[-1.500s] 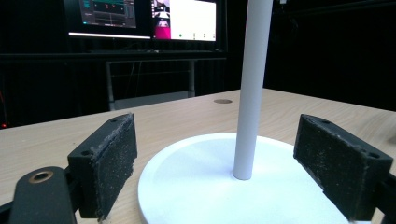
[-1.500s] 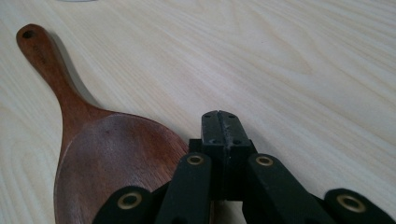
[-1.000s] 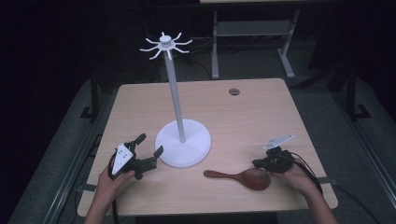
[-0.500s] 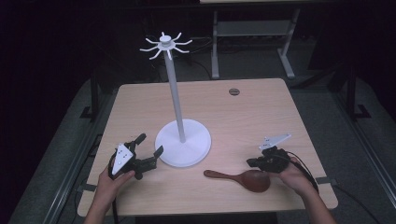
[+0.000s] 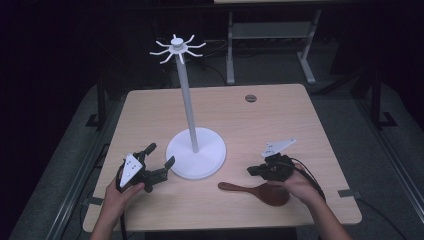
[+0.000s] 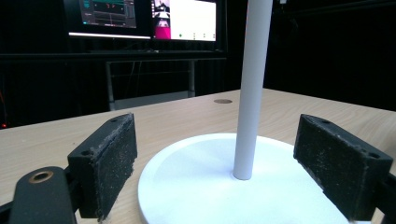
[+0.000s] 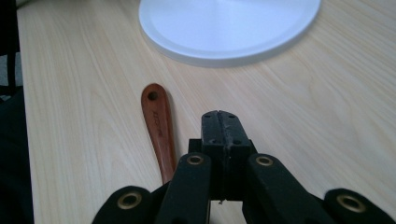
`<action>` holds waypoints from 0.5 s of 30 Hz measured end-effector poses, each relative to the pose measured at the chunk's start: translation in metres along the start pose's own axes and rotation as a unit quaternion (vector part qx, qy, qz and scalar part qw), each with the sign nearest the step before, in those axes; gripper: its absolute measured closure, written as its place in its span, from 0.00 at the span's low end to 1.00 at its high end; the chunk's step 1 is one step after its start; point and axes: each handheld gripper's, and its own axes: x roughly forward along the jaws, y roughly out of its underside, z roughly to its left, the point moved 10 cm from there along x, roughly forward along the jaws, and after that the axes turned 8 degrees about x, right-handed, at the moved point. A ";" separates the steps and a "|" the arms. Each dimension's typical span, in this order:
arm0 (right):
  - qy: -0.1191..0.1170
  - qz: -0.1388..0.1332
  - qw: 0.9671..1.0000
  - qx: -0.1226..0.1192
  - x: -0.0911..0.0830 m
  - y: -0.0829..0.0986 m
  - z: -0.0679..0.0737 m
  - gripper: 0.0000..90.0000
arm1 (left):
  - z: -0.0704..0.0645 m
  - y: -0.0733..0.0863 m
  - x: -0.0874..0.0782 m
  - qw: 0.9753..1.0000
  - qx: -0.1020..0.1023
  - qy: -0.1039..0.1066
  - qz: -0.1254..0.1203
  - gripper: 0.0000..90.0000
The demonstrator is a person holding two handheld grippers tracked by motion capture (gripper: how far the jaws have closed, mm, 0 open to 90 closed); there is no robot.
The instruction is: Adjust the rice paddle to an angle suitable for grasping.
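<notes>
A white stand [image 5: 189,107] with a ring of hooks on top rises from a round base [image 5: 196,159] at mid table. My left gripper [image 5: 160,154] rests open at the base's left edge; in the left gripper view its jaws [image 6: 229,172] frame the pole [image 6: 250,93] without touching it. A dark wooden spoon [image 5: 260,192] lies flat near the front edge. Just above its bowl is my right gripper [image 5: 251,171], shut with nothing between the jaws. In the right gripper view the shut gripper [image 7: 219,121] points toward the base [image 7: 229,28], with the spoon handle [image 7: 159,126] beside it.
The wooden table [image 5: 150,115] has a small round grommet [image 5: 250,98] at the back. A metal rack [image 5: 270,35] stands behind the table in the dark. Monitors [image 6: 140,16] glow in the left gripper view.
My right gripper has slid left along the table, closer to the spoon and the stand's base. The left gripper and the spoon have stayed put.
</notes>
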 end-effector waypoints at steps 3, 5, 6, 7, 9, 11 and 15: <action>-0.006 -0.001 1.000 -0.005 0.005 -0.007 0.005 1.00 | 0.000 0.000 0.000 1.000 0.000 0.000 0.000 0.14; -0.011 -0.006 1.000 -0.010 0.008 -0.012 0.008 1.00 | 0.000 0.000 0.000 1.000 0.000 0.000 0.000 0.14; -0.016 -0.007 1.000 -0.010 0.009 -0.014 0.009 1.00 | 0.000 0.000 0.000 1.000 0.000 0.000 0.000 0.14; -0.019 -0.008 1.000 -0.013 0.011 -0.016 0.011 1.00 | 0.000 0.000 0.000 1.000 0.000 0.000 0.000 0.14; -0.022 -0.004 1.000 -0.019 0.016 -0.018 0.014 1.00 | 0.000 0.000 0.000 1.000 0.000 0.000 0.000 0.14; -0.029 -0.002 0.999 -0.022 0.021 -0.020 0.018 1.00 | 0.000 0.000 0.000 1.000 0.000 0.000 0.000 0.14; -0.040 0.008 0.999 -0.035 0.032 -0.020 0.028 1.00 | 0.000 0.000 0.000 1.000 0.000 0.000 0.000 0.14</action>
